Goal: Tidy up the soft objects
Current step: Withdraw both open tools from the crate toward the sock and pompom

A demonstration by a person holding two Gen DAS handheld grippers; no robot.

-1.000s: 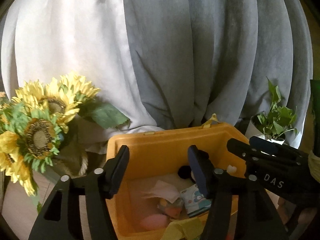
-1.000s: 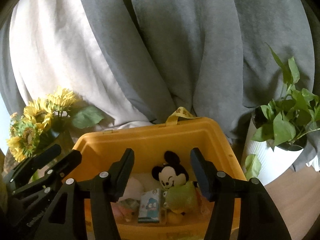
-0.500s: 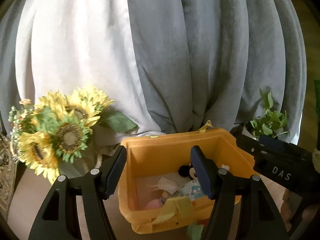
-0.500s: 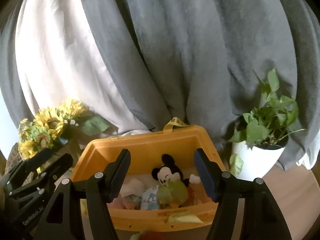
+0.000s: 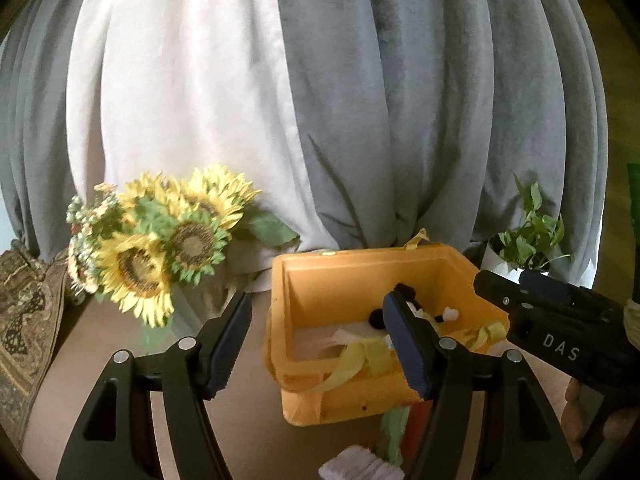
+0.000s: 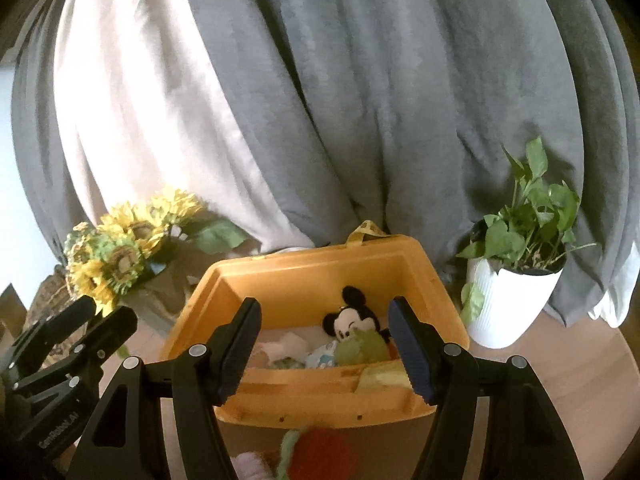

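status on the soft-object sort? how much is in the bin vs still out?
Done: the orange bin already holds a mouse plush, a green plush and other soft pieces. In hand: nothing; left gripper and right gripper are both open and empty. Left: a red-and-green soft item and a pale fuzzy one outside the bin's front.

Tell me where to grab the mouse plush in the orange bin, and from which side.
Grip the mouse plush by its round head, coming down from above through the open top of the orange bin. The head and black ears stick up clear, while a green soft toy covers its body and the bin walls block any sideways approach.
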